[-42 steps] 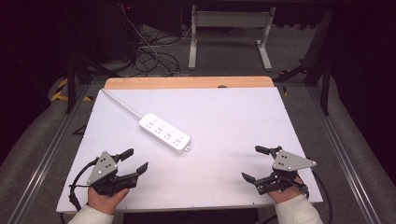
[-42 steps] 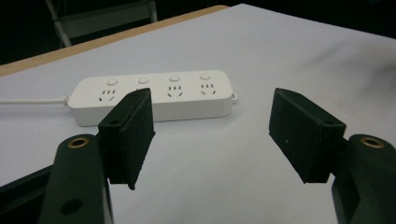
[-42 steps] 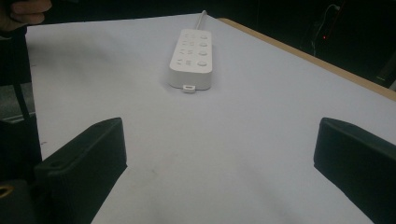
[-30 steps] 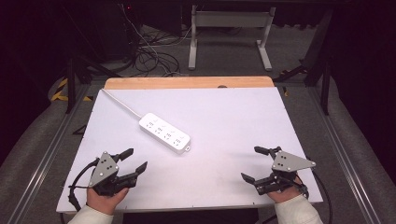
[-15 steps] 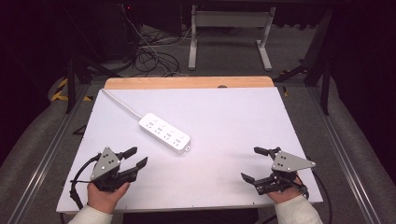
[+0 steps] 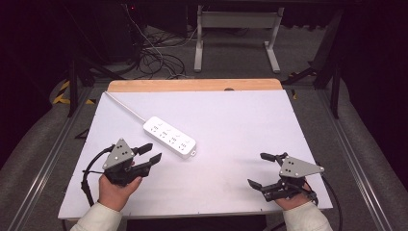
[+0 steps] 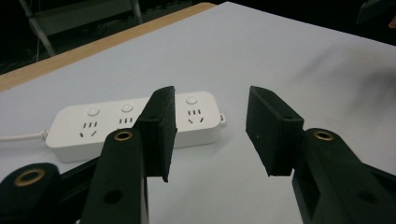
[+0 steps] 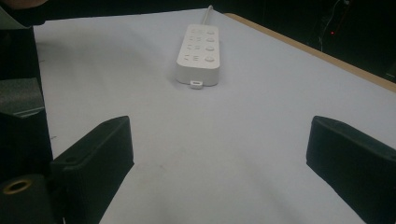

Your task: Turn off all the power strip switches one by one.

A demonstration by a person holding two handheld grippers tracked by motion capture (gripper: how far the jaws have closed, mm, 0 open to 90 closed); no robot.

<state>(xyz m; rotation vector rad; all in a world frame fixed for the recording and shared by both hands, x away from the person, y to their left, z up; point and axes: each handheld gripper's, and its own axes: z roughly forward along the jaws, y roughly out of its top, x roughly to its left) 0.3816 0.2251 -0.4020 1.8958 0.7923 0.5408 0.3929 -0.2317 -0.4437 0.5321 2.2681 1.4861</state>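
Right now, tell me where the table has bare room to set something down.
Most of the white table top is bare: the whole stretch right of the power strip out to the right edge, and the near middle between the left gripper and right gripper. It is crowded only at the left, where the strip, its cord and the left gripper sit close.

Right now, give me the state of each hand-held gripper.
Left hand-held gripper: open, holding nothing, near the power strip.
Right hand-held gripper: open wide, holding nothing.
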